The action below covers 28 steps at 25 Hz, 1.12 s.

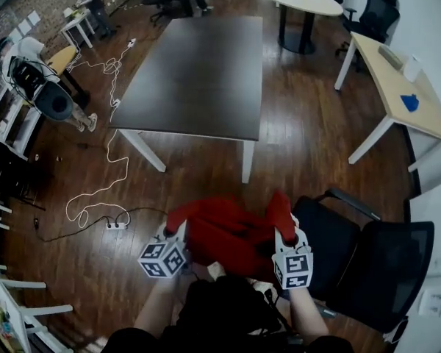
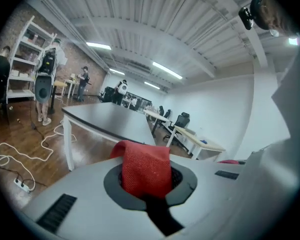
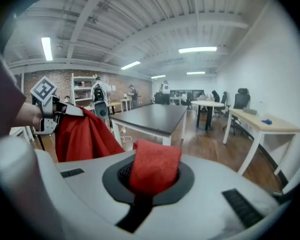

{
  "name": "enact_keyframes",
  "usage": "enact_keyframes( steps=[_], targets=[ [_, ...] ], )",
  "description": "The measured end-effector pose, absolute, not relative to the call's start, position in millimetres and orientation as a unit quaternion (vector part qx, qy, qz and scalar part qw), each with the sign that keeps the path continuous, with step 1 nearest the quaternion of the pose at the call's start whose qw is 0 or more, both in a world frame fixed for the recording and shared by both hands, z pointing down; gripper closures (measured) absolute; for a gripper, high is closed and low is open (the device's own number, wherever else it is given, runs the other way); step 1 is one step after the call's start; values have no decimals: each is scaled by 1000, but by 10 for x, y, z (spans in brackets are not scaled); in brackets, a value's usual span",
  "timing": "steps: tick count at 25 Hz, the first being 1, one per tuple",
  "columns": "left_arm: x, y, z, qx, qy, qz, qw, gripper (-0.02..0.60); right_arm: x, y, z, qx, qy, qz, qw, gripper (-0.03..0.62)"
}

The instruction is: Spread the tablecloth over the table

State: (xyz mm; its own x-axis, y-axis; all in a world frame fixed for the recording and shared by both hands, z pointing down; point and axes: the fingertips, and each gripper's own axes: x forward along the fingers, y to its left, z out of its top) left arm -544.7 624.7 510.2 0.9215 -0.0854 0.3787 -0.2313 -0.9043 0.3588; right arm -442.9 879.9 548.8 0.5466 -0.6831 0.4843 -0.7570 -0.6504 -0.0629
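- Since the red tablecloth (image 1: 228,235) must open out flat, the left tongs (image 1: 176,232) and right tongs (image 1: 282,230) are each clamped tight on a bunched edge, set apart.
- Soft, coarse-woven cloth sags crumpled between them.
- Beyond, clear of the cloth, stands the bare surface (image 1: 198,72): dark, smooth, rectangular.

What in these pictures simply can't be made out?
- Red woven tablecloth: head view, bunched folds hide its full size and shape.
- Small blue thing on the pale wooden desk: head view, too small to identify.
- Dark rectangular table: head view, its top hides the far legs.
- Distant person: left gripper view, too small.
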Motion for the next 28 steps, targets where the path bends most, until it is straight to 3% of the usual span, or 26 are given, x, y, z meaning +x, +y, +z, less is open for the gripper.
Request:
enact_keyframes(
  steps=[7,12,18,28],
  targets=[
    [-6033,4909,4271,968,-185,94,137,574,-4296,7047,4697,842,-513,136,96,583],
    [-7017,4106,3996,948,-288,45,124,575,-4916,5639,4419,771,-625,87,89,583],
    [-8161,3258,3156,903,-426,-23,47,574,-5644,3960,3714,657,-751,-7,70,583],
    [-8951,2181,2601,824,-565,-27,-21,574,-6344,1909,3362,524,-850,-49,14,583]
  ],
)
